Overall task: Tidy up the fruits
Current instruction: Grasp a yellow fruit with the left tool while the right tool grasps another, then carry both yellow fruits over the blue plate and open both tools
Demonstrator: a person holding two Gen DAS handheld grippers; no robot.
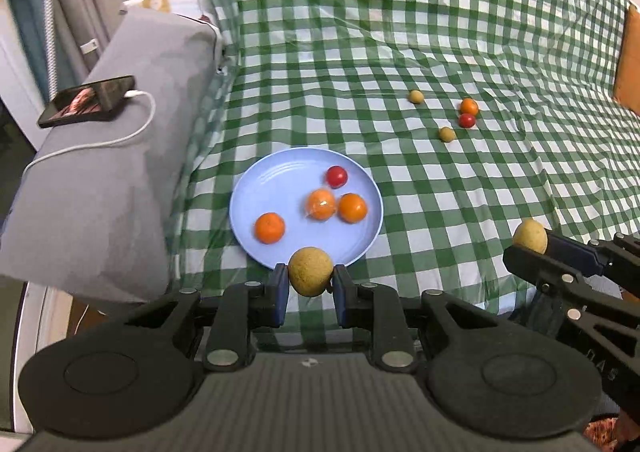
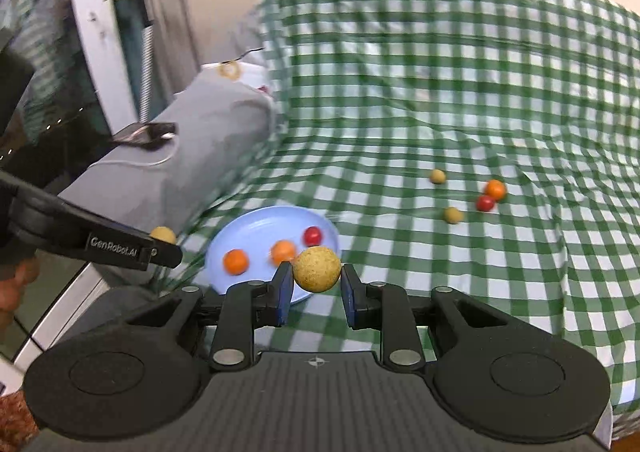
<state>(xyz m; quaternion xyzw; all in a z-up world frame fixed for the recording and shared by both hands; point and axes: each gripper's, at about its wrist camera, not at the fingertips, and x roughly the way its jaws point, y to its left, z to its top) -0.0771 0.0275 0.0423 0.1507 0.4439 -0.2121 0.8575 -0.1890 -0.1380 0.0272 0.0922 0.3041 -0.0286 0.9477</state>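
Observation:
My left gripper [image 1: 310,279] is shut on a yellow-brown fruit [image 1: 310,271] held just above the near rim of the blue plate [image 1: 260,188]. The plate holds three orange fruits [image 1: 270,228] and a red one [image 1: 337,176]. My right gripper [image 2: 316,281] is shut on another yellow-brown fruit [image 2: 317,269], to the right of the plate [image 2: 244,230]; it also shows in the left wrist view [image 1: 530,236]. On the checked cloth beyond lie two small yellow-brown fruits [image 1: 416,96], an orange one [image 1: 469,107] and a red one [image 1: 467,120].
A green-and-white checked cloth [image 1: 400,32] covers the bed. A grey cushion [image 1: 120,156] at the left carries a phone [image 1: 86,101] on a white cable. An orange object [image 1: 630,60] sits at the far right edge.

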